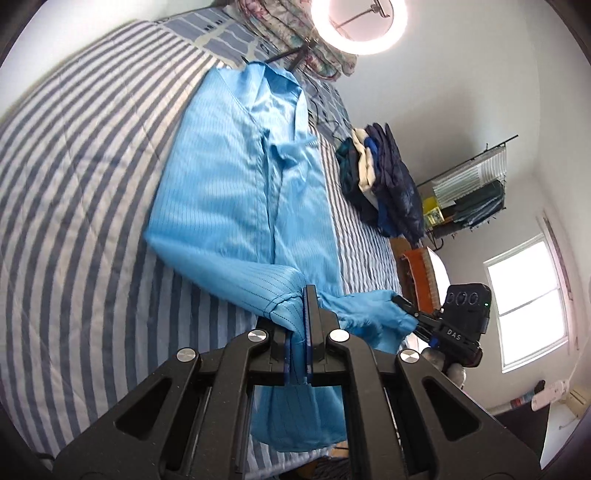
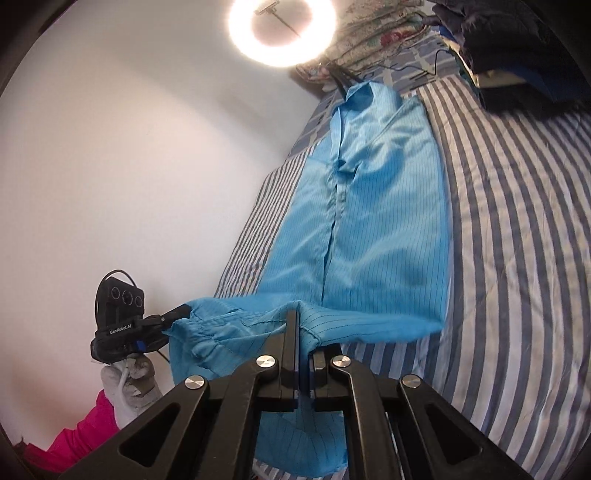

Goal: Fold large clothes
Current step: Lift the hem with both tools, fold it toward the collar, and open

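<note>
Two black grippers each pinch the near hem of the long shiny blue coat (image 1: 236,177). Left gripper (image 1: 308,295) and right gripper (image 2: 298,317) are clamped tight on it. From them, the coat stretches toward twelve o'clock across the striped blue-and-white bed cover (image 1: 74,184).

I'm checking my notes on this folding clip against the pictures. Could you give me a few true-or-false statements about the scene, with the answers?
1. Both grippers are shut on the blue garment. True: the left gripper and the right gripper each pinch its near end.
2. The garment lies on a plain white sheet. False: the bed cover is striped blue and white.
3. A lit ring light stands at the far end of the bed. True.
4. The pile of dark clothes sits on top of the blue garment. False: it lies beside it, on the bed.
5. The garment's collar end is lifted. False: it lies on the bed.
</note>
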`<state>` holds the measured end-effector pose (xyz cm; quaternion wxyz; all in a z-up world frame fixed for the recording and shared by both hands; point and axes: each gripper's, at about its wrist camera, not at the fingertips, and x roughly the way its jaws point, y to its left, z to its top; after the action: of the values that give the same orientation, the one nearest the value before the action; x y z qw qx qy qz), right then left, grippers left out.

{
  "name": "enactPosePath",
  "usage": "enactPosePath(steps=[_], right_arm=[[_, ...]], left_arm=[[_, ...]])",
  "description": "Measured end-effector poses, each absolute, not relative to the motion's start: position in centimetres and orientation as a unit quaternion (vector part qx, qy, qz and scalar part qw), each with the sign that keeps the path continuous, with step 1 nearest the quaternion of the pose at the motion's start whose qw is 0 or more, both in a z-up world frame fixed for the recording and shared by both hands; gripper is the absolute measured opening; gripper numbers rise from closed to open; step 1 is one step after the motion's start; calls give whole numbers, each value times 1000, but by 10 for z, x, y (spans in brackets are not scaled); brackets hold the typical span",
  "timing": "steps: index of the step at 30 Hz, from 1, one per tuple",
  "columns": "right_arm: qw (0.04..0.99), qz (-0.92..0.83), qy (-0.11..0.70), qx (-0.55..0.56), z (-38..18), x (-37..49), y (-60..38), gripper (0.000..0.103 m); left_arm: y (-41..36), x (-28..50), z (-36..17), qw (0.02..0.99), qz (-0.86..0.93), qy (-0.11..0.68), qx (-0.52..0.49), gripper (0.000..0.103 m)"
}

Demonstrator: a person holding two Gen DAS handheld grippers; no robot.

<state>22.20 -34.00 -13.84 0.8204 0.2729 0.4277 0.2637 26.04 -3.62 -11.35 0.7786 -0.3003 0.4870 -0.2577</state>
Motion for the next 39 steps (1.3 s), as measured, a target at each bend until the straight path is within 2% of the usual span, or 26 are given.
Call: enactPosePath(steps=[10, 24, 26, 28, 29, 30, 31, 33, 35, 39], right_arm=[[843, 220, 441, 217, -135, 290, -331, 0], [833, 172, 491, 187, -191, 341, -329, 0], [830, 174, 494, 193, -196, 341, -331, 2], [823, 179, 498, 206, -198, 341, -335, 8], [821, 183, 497, 215, -198, 341, -337, 15], [821, 185, 492, 221, -195, 338, -340, 29], [822, 187, 489, 222, -192, 336, -341, 35], [825, 199, 483, 215, -181, 330, -344, 36], [829, 211, 476, 204, -169, 318, -347, 37], [833, 238, 468, 173, -150, 290, -352, 37]], left_arm=[[-35, 324, -130, 797, -217, 493, -274, 2], [-51, 374, -189, 798, -180, 525, -234, 2], [-54, 376, -194, 796, -179, 531, -230, 2], [-55, 379, -197, 793, -176, 536, -228, 3], [-55, 379, -198, 791, -176, 539, -229, 4], [-54, 380, -197, 790, -177, 540, -231, 13], [-53, 379, -195, 789, -178, 540, -234, 20], [-49, 377, -187, 792, -179, 531, -241, 40], [-42, 373, -176, 798, -183, 523, -237, 46], [-36, 354, -152, 819, -196, 503, -195, 47]])
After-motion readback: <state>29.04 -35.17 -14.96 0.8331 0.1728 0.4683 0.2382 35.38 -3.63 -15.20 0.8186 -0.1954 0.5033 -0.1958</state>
